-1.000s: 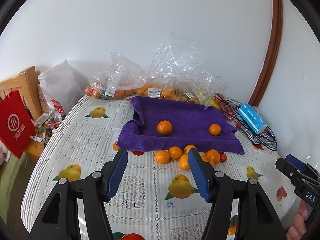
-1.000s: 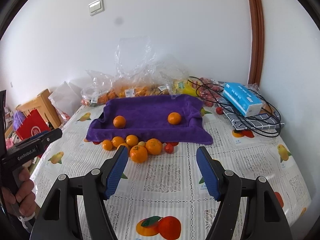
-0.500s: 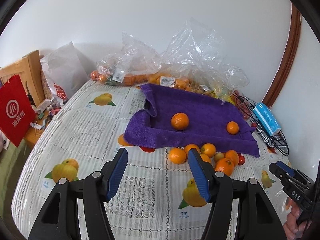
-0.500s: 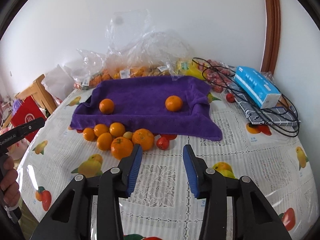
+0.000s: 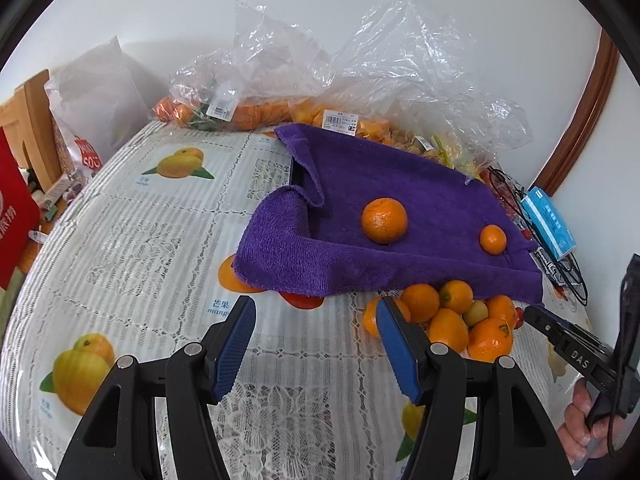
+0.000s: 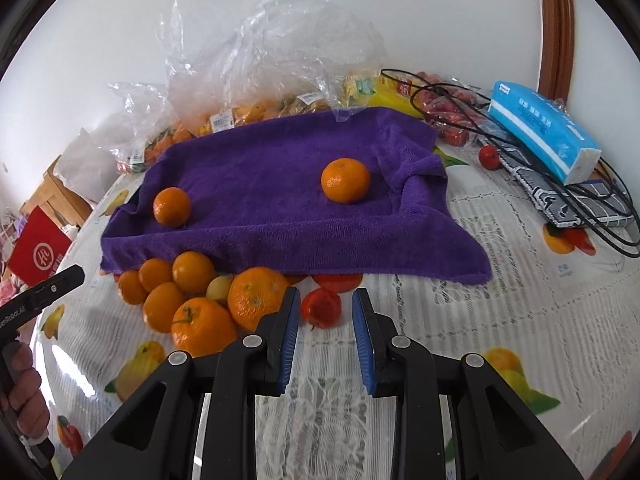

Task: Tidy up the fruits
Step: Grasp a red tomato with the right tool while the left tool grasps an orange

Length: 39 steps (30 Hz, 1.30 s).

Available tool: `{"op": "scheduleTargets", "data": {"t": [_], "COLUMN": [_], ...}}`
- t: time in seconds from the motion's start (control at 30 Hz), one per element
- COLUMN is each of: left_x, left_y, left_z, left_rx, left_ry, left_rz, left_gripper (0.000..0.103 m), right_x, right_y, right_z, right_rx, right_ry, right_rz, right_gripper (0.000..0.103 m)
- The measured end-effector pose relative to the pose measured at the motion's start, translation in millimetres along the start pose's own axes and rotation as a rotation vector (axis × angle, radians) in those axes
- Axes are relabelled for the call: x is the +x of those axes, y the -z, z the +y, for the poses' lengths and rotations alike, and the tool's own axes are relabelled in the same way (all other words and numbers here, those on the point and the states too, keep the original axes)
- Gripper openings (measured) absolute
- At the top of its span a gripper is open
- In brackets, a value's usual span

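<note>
A purple towel (image 5: 380,184) (image 6: 272,168) lies on the fruit-print tablecloth, with a large orange (image 5: 384,220) (image 6: 172,207) and a second orange (image 5: 493,239) (image 6: 345,180) on it. In front of the towel lies a pile of several oranges (image 5: 452,320) (image 6: 192,296), with a small red fruit (image 6: 321,308) beside it. My left gripper (image 5: 316,308) stands open above the cloth, left of the pile, nothing between its fingers. My right gripper (image 6: 326,296) hovers just before the red fruit; its jaws are closing and stand nearly together, gripping nothing.
Clear plastic bags of fruit (image 5: 360,80) (image 6: 260,72) line the wall behind the towel. A blue tissue pack (image 6: 544,132) and black cables (image 6: 580,200) lie at the right. A red bag (image 5: 12,216) and a wooden chair (image 5: 36,120) stand off the table's left edge.
Both grippers came down and forward toward the pile of oranges, so the fruit looks larger. The right gripper's jaws went from wide apart to nearly together. The left jaws kept their width.
</note>
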<state>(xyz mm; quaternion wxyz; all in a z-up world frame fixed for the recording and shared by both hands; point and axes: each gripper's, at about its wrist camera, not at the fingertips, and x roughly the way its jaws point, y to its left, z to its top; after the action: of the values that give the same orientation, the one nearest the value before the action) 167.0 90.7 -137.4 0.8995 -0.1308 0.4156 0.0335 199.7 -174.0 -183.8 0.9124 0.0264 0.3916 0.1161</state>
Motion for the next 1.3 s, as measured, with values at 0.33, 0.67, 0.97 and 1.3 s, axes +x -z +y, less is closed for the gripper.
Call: {"op": "scheduleTargets", "data": {"t": [0.33, 0.67, 0.97, 1.3], "left_x": [18, 33, 52, 52], "left_y": [1, 6, 12, 16], "left_z": [7, -17, -39, -47], "left_rx": [-0.008, 0.069, 0.148, 0.188], "left_ry": [0.035, 0.101, 0.100, 0.080], "left_rz": [0.031, 0.062, 0.076, 0.054], "left_gripper": [0.060, 0.060, 0.051, 0.037], "right_x": [25, 19, 16, 14], "right_y": [3, 5, 9, 10], "right_z": [-3, -9, -18, -17], "right_rx": [-0.006, -0.035, -0.006, -0.010], "right_ry": [0.017, 0.021, -0.019, -0.047], "right_rz": [0.051, 0.009, -0.006, -0.024], "right_gripper": [0.028, 0.025, 0.025, 0.025]}}
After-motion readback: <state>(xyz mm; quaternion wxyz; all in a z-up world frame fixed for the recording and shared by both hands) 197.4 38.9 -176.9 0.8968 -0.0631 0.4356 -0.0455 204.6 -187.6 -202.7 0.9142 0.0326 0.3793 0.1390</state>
